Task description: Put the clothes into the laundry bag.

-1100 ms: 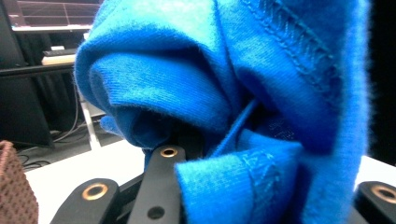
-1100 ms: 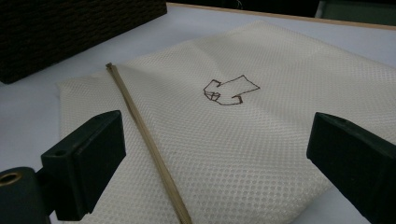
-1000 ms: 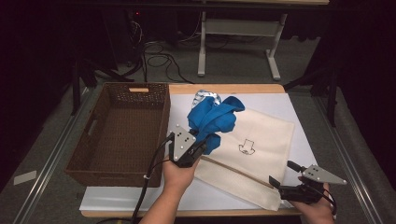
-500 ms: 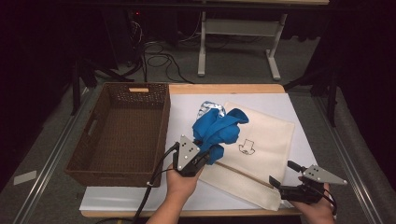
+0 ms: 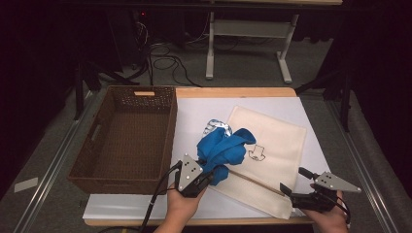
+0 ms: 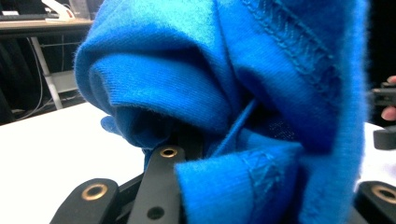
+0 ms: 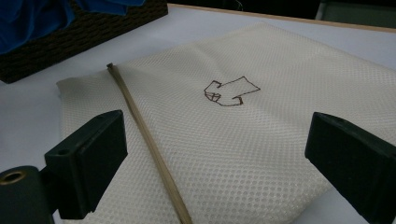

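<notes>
Blue garment (image 5: 224, 151) probably in left fingers (image 6: 161, 186)

Crumpled blue knit garment (image 6: 261, 93) hides the left gripper's (image 5: 206, 178) jaw tips; patterned white-and-blue cloth (image 5: 216, 127) beneath it is largely covered.

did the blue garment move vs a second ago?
Yes. The blue garment, clamped in the left claw, has come toward the table's near edge and lower, from level with the wicker basket's middle to beside its near end.
</notes>
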`<state>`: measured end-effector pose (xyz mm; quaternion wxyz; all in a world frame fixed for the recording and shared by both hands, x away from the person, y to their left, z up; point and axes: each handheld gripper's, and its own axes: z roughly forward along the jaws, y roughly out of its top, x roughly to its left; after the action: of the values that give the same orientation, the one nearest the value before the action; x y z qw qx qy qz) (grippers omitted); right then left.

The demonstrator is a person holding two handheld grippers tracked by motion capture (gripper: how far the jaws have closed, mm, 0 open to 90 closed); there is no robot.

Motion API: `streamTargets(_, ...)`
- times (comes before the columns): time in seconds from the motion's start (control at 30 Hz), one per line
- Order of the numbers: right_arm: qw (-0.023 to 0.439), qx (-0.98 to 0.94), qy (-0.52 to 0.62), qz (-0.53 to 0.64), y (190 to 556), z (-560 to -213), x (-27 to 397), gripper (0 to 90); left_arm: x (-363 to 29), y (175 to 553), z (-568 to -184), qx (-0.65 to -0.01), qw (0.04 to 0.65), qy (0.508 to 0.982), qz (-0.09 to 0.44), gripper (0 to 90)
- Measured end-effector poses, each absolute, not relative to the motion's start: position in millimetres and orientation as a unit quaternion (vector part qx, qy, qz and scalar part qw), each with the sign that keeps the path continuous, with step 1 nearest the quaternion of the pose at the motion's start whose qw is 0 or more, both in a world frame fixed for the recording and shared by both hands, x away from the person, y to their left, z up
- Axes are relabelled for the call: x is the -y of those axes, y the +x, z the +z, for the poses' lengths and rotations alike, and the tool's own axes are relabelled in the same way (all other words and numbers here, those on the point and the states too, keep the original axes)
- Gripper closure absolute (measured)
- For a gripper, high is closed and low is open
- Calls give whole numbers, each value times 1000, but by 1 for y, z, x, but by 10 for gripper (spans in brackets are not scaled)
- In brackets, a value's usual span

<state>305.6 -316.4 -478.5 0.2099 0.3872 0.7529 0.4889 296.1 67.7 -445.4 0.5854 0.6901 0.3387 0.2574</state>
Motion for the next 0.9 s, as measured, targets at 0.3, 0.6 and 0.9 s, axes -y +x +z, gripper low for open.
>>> streamTargets(0.3, 209, -757, 381, 488, 305, -480, 316, 101, -77, 266, -466, -324, 592, 690, 259, 737)
streamTargets(0.6, 209, -763, 373, 485, 307, -482, 307, 144, -69, 262, -469, -318, 594, 693, 256, 733)
streamTargets(0.9, 185, -786, 372, 458, 326, -476, 281, 191, -74, 260, -465, -318, 607, 680, 261, 732)
